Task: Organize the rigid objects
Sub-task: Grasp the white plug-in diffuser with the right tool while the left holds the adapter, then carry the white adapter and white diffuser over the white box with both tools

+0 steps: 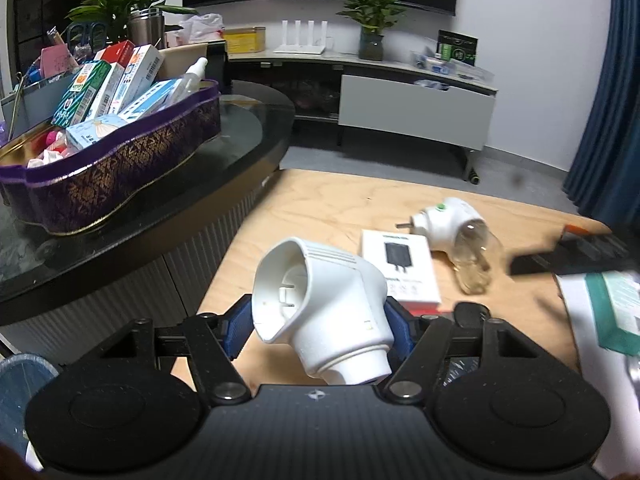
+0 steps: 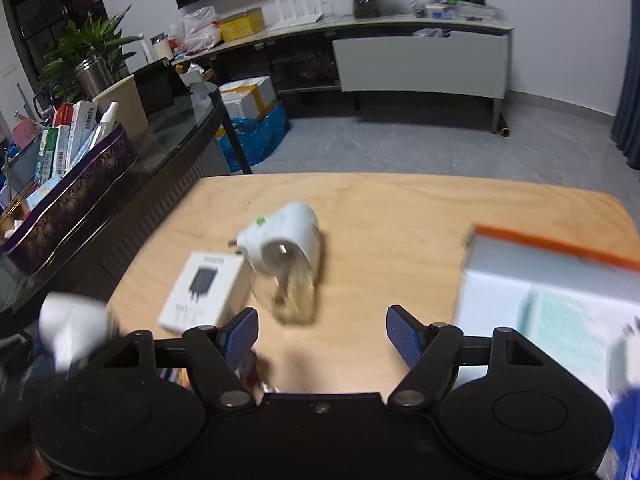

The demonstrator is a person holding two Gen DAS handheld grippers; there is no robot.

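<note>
Two grippers over wooden table [image 2: 380, 216]. Left gripper [image 1: 320, 326] clamps white plug-in device [image 1: 320, 312] between blue pads, lifted above table. Right gripper [image 2: 322, 332] jaws wide apart, nothing between them. Second white plug-in unit with clear bottle [image 1: 452, 236] lies on its side mid-table, just beside white charger box [image 1: 400, 268]. Purple tin of cartons [image 1: 120, 164] on dark glass table [image 1: 256, 132], far left.
</note>
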